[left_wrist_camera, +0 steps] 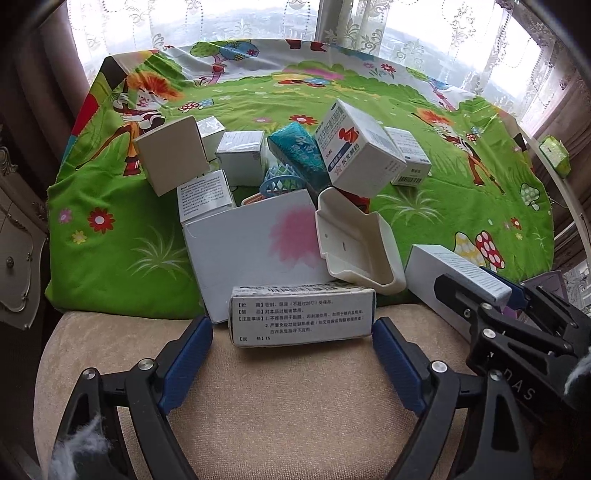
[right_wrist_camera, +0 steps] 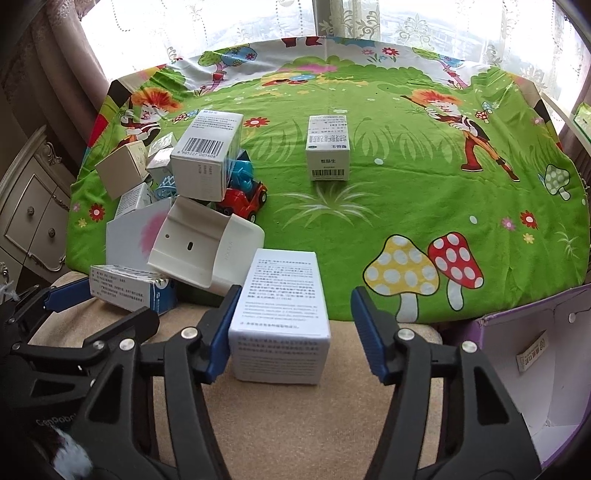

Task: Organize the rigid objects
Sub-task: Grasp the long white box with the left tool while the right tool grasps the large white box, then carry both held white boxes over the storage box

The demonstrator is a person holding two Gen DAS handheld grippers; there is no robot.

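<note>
Pick-up step: both grippers lined up on boxes at near edge of counter.
L gripper [left_wrist_camera: 293,343] jaws wide, straddling printed carton [left_wrist_camera: 301,314], no contact. R gripper [right_wrist_camera: 291,332] jaws part open round white box [right_wrist_camera: 280,314]; left pad touching, right pad clear, so not gripped, as far as the view shows. Next: close squarely, lift clear of pile [left_wrist_camera: 258,184].

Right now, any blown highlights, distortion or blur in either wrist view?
Left wrist view: window behind lace curtains is blown out, fisheye bends the green cloth edge, corners vignette dark; the text box between the claw fingers reads sharp. Right wrist view: same blown window and barrel bend; white box print soft.
</note>
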